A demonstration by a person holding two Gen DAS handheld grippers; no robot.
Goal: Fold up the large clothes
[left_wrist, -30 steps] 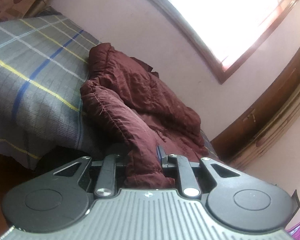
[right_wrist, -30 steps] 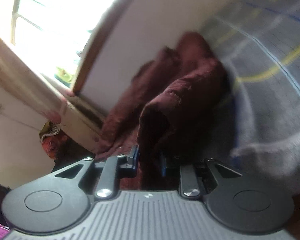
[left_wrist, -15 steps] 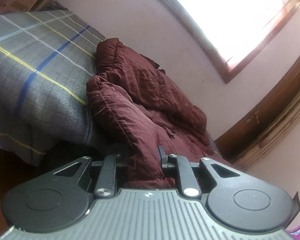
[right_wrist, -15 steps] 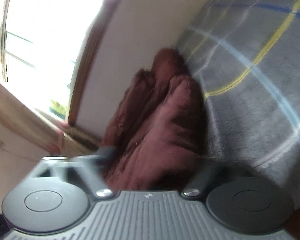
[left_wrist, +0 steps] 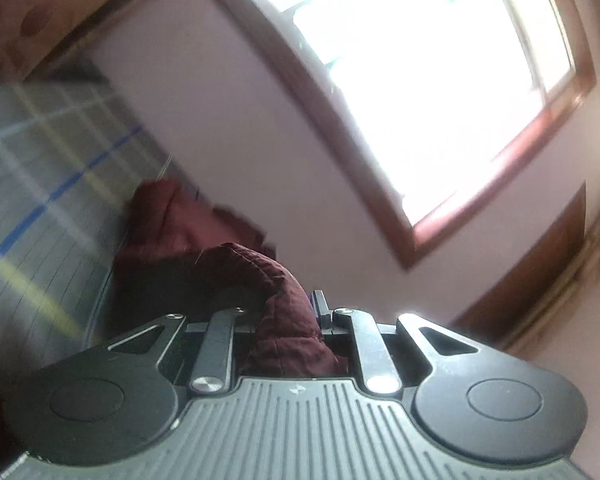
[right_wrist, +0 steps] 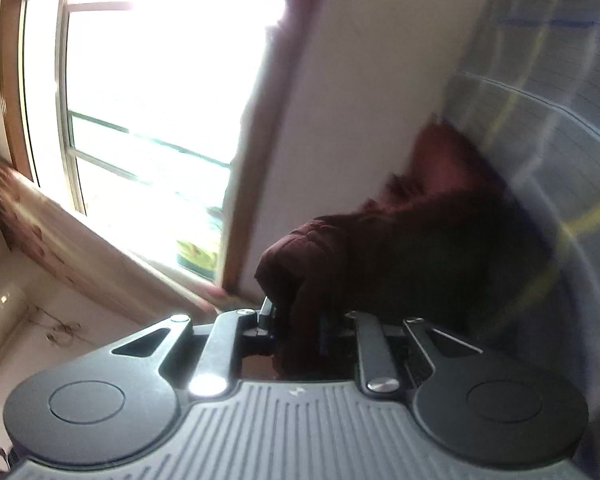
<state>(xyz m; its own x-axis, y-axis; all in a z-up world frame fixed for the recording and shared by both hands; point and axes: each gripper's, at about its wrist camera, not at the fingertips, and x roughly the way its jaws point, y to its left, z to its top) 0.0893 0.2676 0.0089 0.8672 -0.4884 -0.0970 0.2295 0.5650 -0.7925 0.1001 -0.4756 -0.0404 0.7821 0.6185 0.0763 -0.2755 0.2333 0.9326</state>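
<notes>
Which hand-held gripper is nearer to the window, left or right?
Cannot tell. Both the left hand-held gripper and the right hand-held gripper are shut on the maroon jacket, away from the window.

I was in a bedroom of a home. A bed (left_wrist: 40, 184) with a grey checked cover, striped in blue and yellow, ran up to a plain pale wall (left_wrist: 228, 120). Above the bed and off to one side, a wide window (right_wrist: 148, 92) in a brown wooden frame let in hard daylight. A patterned curtain (right_wrist: 60, 236) hung beside that window, and dark wooden panelling (left_wrist: 540, 272) stood farther along the wall from the bed.
</notes>
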